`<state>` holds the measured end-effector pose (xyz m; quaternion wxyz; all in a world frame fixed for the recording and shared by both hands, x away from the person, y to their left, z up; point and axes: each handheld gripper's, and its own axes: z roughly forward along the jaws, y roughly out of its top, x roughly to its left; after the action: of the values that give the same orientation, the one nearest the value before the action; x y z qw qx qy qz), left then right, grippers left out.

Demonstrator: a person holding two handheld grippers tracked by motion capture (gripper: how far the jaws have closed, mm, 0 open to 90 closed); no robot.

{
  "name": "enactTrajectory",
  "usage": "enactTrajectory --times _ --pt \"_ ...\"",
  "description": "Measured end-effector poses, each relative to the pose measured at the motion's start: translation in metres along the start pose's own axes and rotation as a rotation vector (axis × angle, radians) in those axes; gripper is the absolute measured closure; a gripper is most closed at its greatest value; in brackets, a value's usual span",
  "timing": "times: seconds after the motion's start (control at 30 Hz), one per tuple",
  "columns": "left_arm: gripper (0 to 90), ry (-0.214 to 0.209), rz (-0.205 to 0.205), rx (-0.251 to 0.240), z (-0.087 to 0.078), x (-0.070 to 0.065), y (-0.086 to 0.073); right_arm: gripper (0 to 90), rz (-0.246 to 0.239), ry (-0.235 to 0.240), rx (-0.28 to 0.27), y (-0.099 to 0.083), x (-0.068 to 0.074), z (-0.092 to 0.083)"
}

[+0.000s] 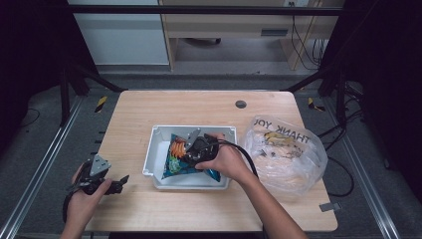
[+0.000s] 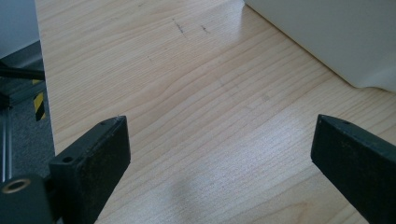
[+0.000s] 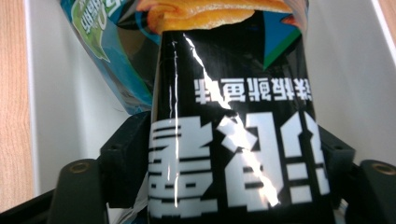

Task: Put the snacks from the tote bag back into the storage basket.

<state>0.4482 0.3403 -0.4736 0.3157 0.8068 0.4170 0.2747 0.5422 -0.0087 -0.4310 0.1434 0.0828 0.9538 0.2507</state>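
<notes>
A white tray (image 1: 159,130) sits mid-table and holds a dark blue and black snack bag (image 1: 178,158) printed with orange chips. My right gripper (image 1: 187,153) reaches into the tray from the right. In the right gripper view the bag (image 3: 233,140) lies between the two jaws of the right gripper (image 3: 231,158), which stand apart on either side of it with the pads off the bag; the tray's white floor (image 3: 355,70) lies beyond. My left gripper (image 1: 122,183) hovers near the table's front left edge. Its jaws stand wide open over bare wood in the left gripper view (image 2: 219,144).
A clear plastic shopping bag (image 1: 283,154) with goods inside lies right of the tray. A round cable hole (image 1: 241,104) sits at the back of the table. The tray's outer wall (image 2: 327,32) is close ahead of the left gripper. Bare wood lies left of the tray.
</notes>
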Motion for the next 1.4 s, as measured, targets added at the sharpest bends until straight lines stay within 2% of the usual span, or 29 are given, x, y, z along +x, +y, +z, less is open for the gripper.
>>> enactTrajectory --times 0.13,0.3,0.5,0.87,1.4 --pt "4.4 -0.002 0.003 0.002 0.000 0.000 0.000 23.7 0.004 -0.006 -0.025 0.000 0.000 -0.004" --pt "4.5 -0.002 0.003 0.002 0.001 -0.001 0.000 18.7 0.016 -0.055 -0.053 0.000 -0.003 -0.016" --pt "4.5 -0.004 0.006 0.005 0.001 -0.001 0.000 17.1 0.026 -0.060 -0.075 -0.004 -0.004 -0.021" --pt "4.5 -0.006 0.009 0.010 0.001 -0.001 0.000 14.5 0.040 -0.070 -0.112 0.000 -0.002 -0.028" --pt "4.5 -0.007 0.010 0.014 0.001 -0.001 -0.001 10.0 0.136 -0.094 -0.166 0.001 -0.001 -0.049"
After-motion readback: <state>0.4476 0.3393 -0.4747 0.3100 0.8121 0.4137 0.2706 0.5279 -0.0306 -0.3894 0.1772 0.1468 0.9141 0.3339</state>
